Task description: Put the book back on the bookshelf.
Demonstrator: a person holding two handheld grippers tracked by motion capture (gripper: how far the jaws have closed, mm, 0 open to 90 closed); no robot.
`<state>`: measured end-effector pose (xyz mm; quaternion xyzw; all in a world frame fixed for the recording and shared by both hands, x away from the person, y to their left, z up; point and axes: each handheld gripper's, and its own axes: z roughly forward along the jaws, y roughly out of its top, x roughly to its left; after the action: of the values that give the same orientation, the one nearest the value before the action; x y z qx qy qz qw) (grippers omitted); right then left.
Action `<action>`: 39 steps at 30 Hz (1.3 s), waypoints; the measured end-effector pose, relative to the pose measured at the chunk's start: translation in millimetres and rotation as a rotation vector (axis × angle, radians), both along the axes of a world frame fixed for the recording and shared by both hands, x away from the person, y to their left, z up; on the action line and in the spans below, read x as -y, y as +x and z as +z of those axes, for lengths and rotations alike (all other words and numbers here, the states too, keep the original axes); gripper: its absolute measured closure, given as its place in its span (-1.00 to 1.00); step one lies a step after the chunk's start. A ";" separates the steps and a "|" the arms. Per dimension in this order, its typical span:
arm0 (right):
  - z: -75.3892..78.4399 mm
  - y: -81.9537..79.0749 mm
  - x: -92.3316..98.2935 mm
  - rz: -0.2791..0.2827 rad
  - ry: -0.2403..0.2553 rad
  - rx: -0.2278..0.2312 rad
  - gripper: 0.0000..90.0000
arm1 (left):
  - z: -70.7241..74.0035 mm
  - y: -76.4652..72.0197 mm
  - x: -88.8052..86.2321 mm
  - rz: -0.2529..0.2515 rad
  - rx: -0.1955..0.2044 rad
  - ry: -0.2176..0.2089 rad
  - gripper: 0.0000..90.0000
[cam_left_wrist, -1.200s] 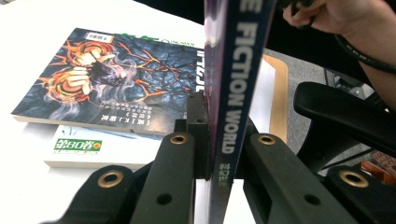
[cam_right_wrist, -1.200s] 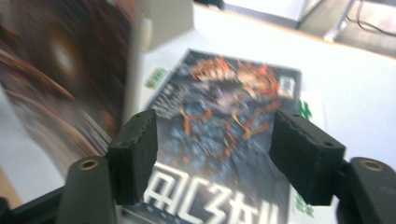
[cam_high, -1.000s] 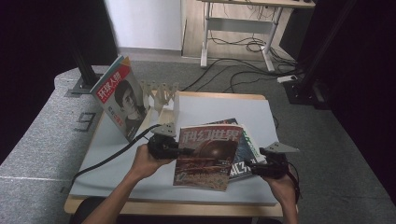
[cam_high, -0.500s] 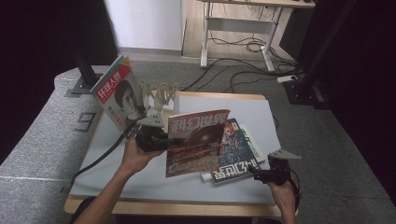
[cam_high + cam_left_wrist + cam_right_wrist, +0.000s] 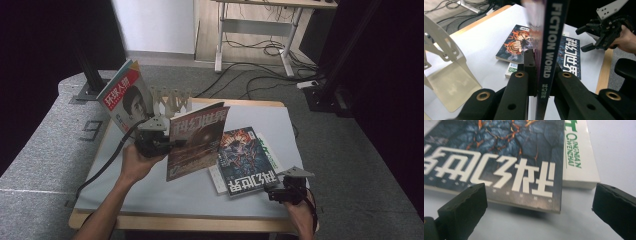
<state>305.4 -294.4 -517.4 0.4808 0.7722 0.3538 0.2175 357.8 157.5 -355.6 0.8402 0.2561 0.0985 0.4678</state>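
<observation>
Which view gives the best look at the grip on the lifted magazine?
The left gripper view: the left hand-held gripper is shut on the lifted magazine, both jaws clamping its spine. The high view shows that magazine held upright above the table, the grip small. The right gripper view shows the dark magazine lying flat instead.

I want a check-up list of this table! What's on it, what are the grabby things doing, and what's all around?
Surface: pale table with a wooden edge.
Job's things: red-brown magazine held upright off the table; dark blue magazine lying flat on a white book.
Clutter: metal book stand; another magazine leaning beside it.
Grippers: left gripper shut on the red-brown magazine's spine; right gripper open, fingers either side of the dark blue magazine's corner, not touching.
Cables: black cable trails from the left gripper; loose cables on the floor.
Surroundings: grey carpet, a desk frame behind.
</observation>
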 end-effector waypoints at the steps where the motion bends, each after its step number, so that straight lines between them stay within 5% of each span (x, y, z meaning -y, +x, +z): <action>1: -1.8 -0.4 0.5 0.001 -0.008 0.002 -1.00 | 1.2 0.1 -2.9 0.013 -0.003 -0.006 0.87; 16: -20.4 -2.5 3.3 0.054 -0.053 -0.019 -1.00 | 9.2 2.0 -24.7 0.141 0.045 0.073 0.87; 19: -23.0 -1.9 5.6 0.045 -0.017 -0.024 -1.00 | 9.6 2.8 -28.7 0.155 0.044 0.067 0.87; 39: -24.8 -2.1 5.9 0.036 -0.002 -0.013 -1.00 | 27.6 10.5 -77.8 0.324 0.048 0.058 0.87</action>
<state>303.2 -300.3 -542.2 0.4690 0.7825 0.3537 0.2064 368.2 235.2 -328.0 0.7985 0.3741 0.1999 0.4271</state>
